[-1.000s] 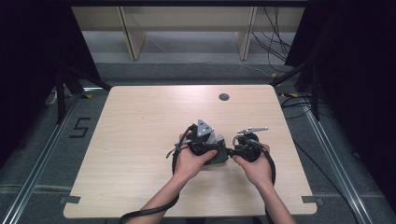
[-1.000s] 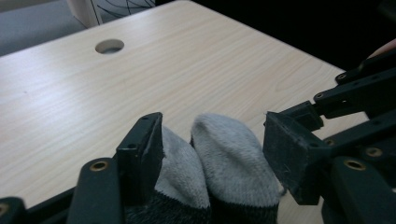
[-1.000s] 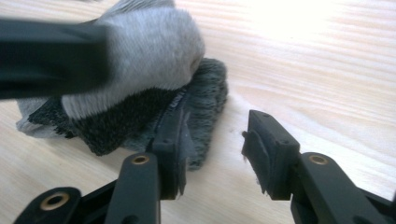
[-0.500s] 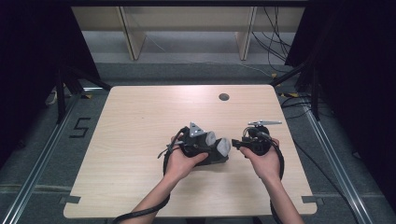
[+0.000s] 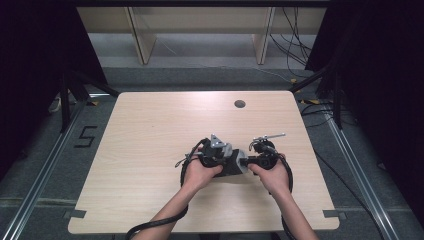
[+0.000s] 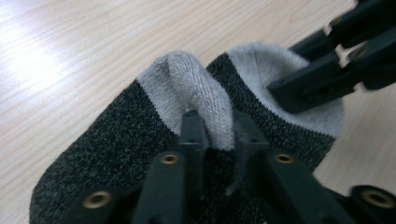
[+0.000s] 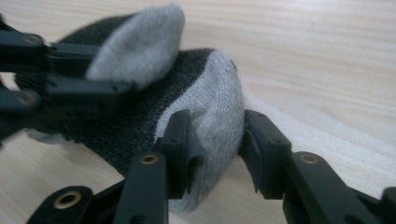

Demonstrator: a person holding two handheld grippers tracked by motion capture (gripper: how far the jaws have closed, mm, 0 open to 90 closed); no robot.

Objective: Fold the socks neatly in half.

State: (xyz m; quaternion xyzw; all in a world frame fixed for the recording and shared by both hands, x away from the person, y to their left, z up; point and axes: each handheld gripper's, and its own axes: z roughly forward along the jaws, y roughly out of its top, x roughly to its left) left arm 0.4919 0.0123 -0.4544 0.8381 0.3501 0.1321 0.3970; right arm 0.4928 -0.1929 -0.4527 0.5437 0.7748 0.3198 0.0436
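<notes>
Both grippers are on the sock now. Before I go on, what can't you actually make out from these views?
- High view: the sock is mostly covered by the hands and both grippers; its shape is too small to read.
- Left gripper view: the sock's lower end is cut off by the bottom edge and hidden behind the left gripper.
- Right gripper view: the right gripper hides the sock's near edge; one sock or two, unclear.

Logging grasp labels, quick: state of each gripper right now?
Left gripper: shut on the sock, pinching a grey cuff fold.
Right gripper: shut on the sock, gripping its grey end.
</notes>
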